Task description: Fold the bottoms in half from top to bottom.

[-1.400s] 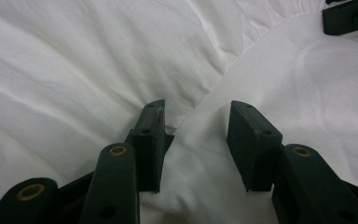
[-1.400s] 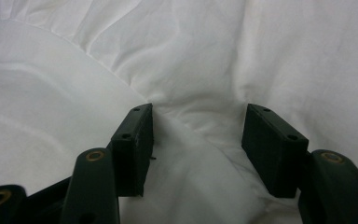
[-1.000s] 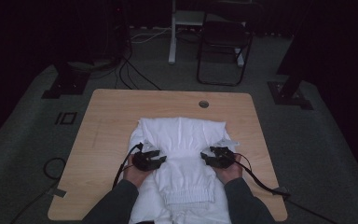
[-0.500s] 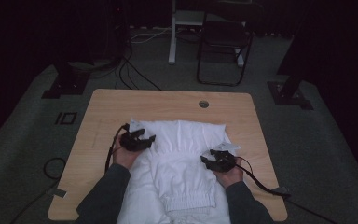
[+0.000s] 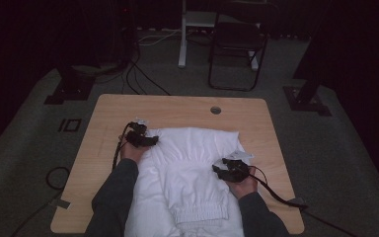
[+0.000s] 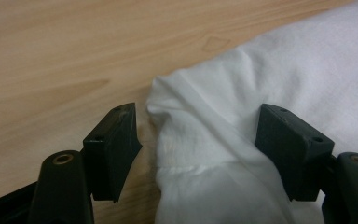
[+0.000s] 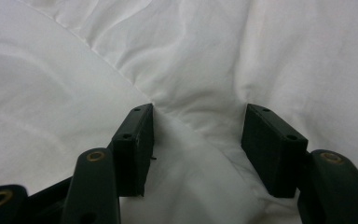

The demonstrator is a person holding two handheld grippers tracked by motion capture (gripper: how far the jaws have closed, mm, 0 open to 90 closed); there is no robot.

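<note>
the left gripper (image 5: 154, 141) has just been opening, its jaws loose around the white garment's (image 5: 192, 163) folded corner, while the right gripper (image 5: 217, 171) rests with jaws apart on the cloth; the folding seems partly done.

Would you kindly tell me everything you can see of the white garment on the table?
The white garment is soft, wrinkled cloth, partly folded, with a ribbed cuff or hem toward the person. It lies flat on the wooden table. A bunched corner sits between the left gripper's open jaws, which have just been opening. The right gripper straddles a raised fold.
</note>
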